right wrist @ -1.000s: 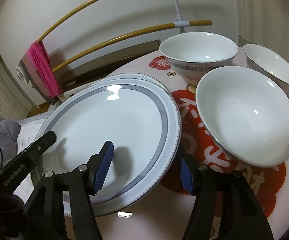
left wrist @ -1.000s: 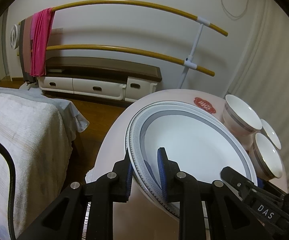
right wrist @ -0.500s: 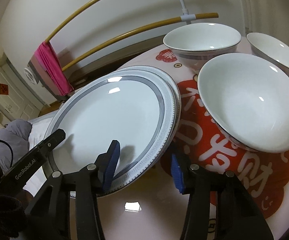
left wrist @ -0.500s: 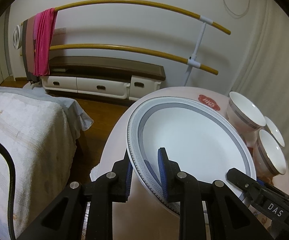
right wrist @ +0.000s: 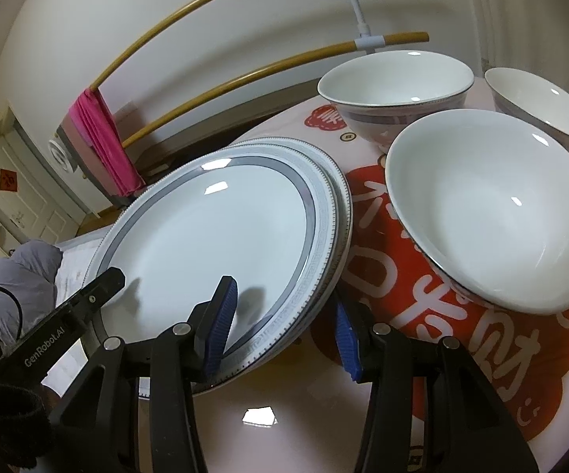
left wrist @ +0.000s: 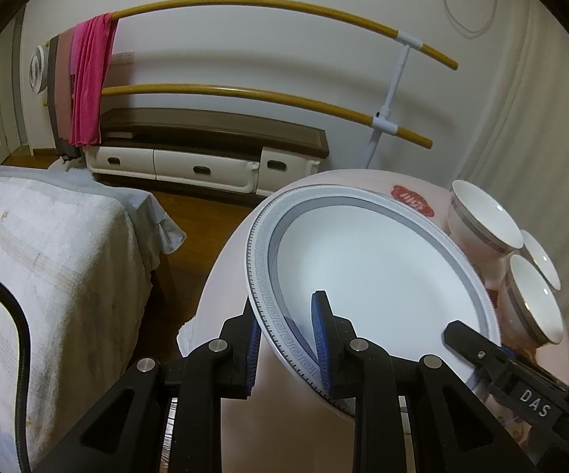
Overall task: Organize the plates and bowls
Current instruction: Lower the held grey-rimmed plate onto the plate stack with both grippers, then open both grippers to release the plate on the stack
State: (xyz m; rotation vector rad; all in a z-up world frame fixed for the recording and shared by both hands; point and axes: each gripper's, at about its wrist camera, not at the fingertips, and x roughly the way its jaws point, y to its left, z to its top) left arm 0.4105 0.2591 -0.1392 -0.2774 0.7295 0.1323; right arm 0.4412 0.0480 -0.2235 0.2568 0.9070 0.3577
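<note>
- Plates fill the left wrist view from centre to 4 o'clock, on a round table. The left gripper is clamped on the top plate's near rim at 6 o'clock, one blue pad under it and one on its face. Three bowls crowd the edge at 3 o'clock. The right gripper's finger reaches in at 5 o'clock.
- Plates show in the right wrist view as a stack of at least two, the top one tilted and lifted at its near-left side. The right gripper straddles the stack's near rim at 6 o'clock; its jaws have just been closing, yet the right pad stands clear of the edge, so the grip is not made. A wide bowl sits at 3 o'clock on a red printed mat, two more bowls behind at 1 o'clock.
- Step in hand, by judgement: taking the top plate two-handed. Next calls for the right jaws to finish pinching the rim, then a level lift clear of the bowl just beside.
- Hidden: the underside pads, how many plates lie in the stack, and the far bowl, cut off at the frame edge.
</note>
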